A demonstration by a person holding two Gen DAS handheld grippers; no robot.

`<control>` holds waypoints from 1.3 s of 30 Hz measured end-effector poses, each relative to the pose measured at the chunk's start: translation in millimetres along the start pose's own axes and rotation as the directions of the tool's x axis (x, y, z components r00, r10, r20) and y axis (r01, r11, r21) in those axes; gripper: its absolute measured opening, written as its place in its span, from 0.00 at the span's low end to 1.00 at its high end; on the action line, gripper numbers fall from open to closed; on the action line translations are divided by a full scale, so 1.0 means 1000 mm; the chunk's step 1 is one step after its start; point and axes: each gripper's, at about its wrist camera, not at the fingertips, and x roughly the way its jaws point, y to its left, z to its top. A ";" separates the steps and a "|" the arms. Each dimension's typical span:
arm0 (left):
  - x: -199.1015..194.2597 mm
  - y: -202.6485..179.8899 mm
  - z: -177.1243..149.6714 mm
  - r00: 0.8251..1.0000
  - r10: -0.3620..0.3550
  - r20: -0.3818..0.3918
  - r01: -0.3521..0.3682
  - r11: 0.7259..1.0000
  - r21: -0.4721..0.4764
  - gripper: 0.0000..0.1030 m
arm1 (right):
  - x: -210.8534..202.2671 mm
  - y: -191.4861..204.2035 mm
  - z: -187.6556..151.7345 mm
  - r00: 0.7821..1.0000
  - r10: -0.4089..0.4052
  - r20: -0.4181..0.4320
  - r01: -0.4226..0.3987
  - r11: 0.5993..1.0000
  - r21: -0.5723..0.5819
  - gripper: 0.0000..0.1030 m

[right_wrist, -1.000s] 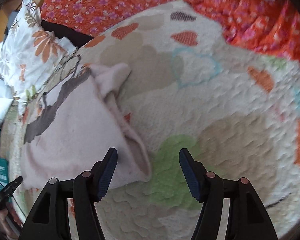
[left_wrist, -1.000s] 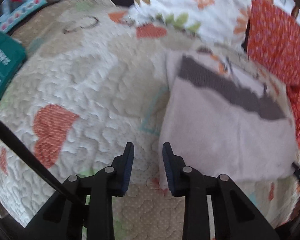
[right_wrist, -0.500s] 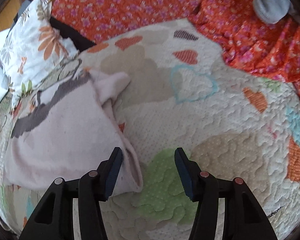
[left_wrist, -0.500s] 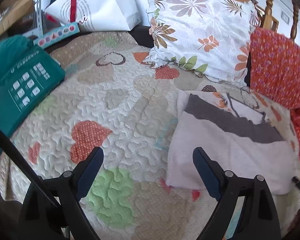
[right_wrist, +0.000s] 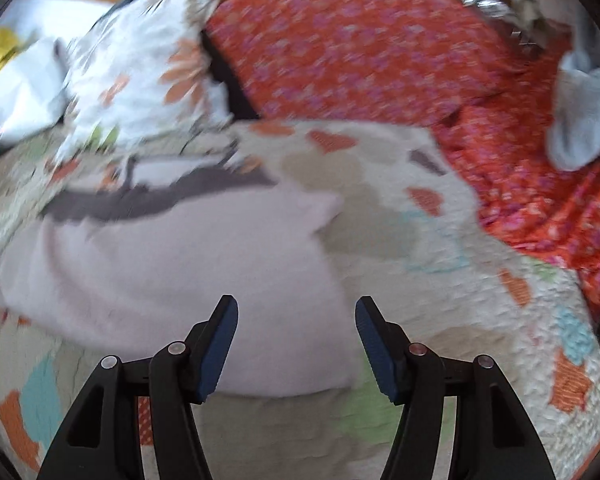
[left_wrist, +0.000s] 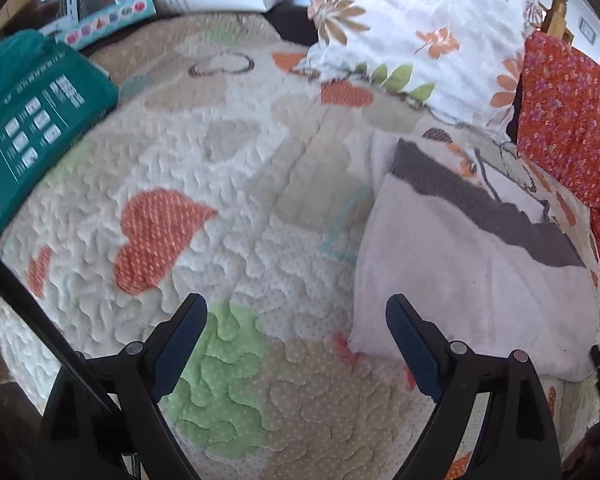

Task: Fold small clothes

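A folded pale pink garment (left_wrist: 472, 280) with a dark grey band lies on the heart-patterned quilt (left_wrist: 228, 184). In the left wrist view it is at the right, its near left corner just ahead of my right fingertip. My left gripper (left_wrist: 296, 340) is open wide and empty above the quilt. In the right wrist view the same garment (right_wrist: 172, 264) fills the centre left, blurred. My right gripper (right_wrist: 296, 340) is open and empty, its jaws over the garment's near right corner.
A flowered white pillow (left_wrist: 416, 32) and an orange flowered cushion (left_wrist: 572, 112) stand at the back. A teal package (left_wrist: 32, 128) lies at the left. An orange flowered cloth (right_wrist: 540, 168) and a grey-white garment (right_wrist: 584, 116) lie at the right.
My left gripper opened from nearly closed to wide and drew back from the garment's edge. My right gripper swung left over the garment's corner and opened slightly wider.
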 end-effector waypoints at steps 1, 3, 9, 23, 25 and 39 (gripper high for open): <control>0.003 -0.001 -0.001 1.000 0.005 -0.008 -0.005 1.000 0.004 0.87 | 0.006 0.005 -0.003 0.999 0.020 -0.025 -0.021 1.000 -0.014 0.64; 0.011 -0.003 -0.004 0.999 0.016 -0.030 -0.015 1.000 0.015 0.87 | 0.017 0.013 -0.010 0.996 0.053 -0.068 -0.055 0.998 -0.032 0.64; 0.027 -0.007 -0.012 0.997 0.007 -0.077 -0.007 1.000 0.000 0.87 | 0.031 0.027 -0.022 0.992 0.071 -0.101 -0.078 0.995 -0.059 0.73; 0.036 -0.022 -0.014 0.992 0.065 -0.104 -0.057 0.995 0.079 0.97 | 0.042 0.025 -0.023 0.981 0.148 -0.124 -0.151 0.989 -0.010 1.00; 0.035 -0.022 -0.013 0.991 0.073 -0.111 -0.064 0.995 0.077 0.97 | 0.043 0.024 -0.023 0.980 0.155 -0.124 -0.157 0.988 -0.007 1.00; -0.032 0.039 0.021 0.994 -0.099 0.037 0.104 0.982 -0.156 0.74 | -0.044 0.080 0.019 0.998 0.056 -0.009 -0.056 0.972 -0.228 0.70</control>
